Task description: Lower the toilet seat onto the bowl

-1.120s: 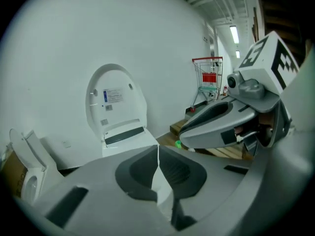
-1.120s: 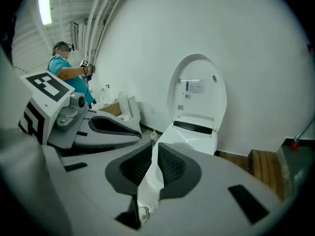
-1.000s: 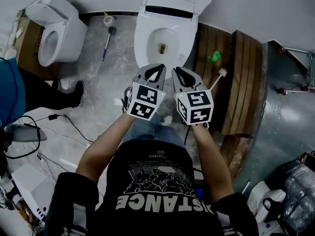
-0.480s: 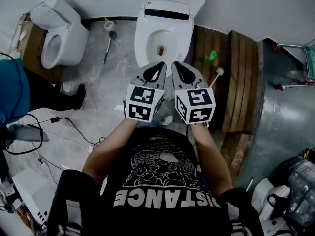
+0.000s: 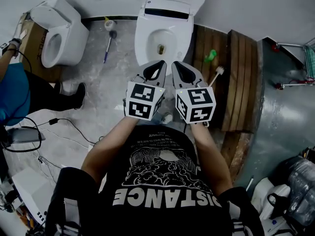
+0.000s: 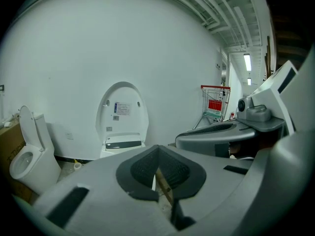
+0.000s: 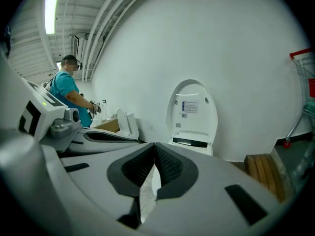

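The white toilet (image 5: 147, 33) stands against the far wall with its bowl uncovered. Its seat and lid (image 6: 122, 113) stand upright against the wall, and I cannot tell one from the other. They also show in the right gripper view as a raised seat and lid (image 7: 192, 107). My left gripper (image 5: 158, 66) and right gripper (image 5: 177, 66) are held side by side just short of the bowl's front rim. Both are shut with nothing between the pads. Neither touches the toilet. The left gripper (image 6: 157, 156) and the right gripper (image 7: 154, 154) point at the toilet.
A second toilet (image 5: 56, 33) stands at the left by a cardboard box (image 5: 25, 38). A toilet brush (image 5: 109, 41) lies on the floor between the toilets. A wooden platform (image 5: 241, 77) lies at the right, a person in teal (image 5: 12, 87) stands left, and cables (image 5: 59, 127) cross the floor.
Both grippers stay in front of the bowl, with the head view shifted slightly. The person in teal has moved at the left edge.
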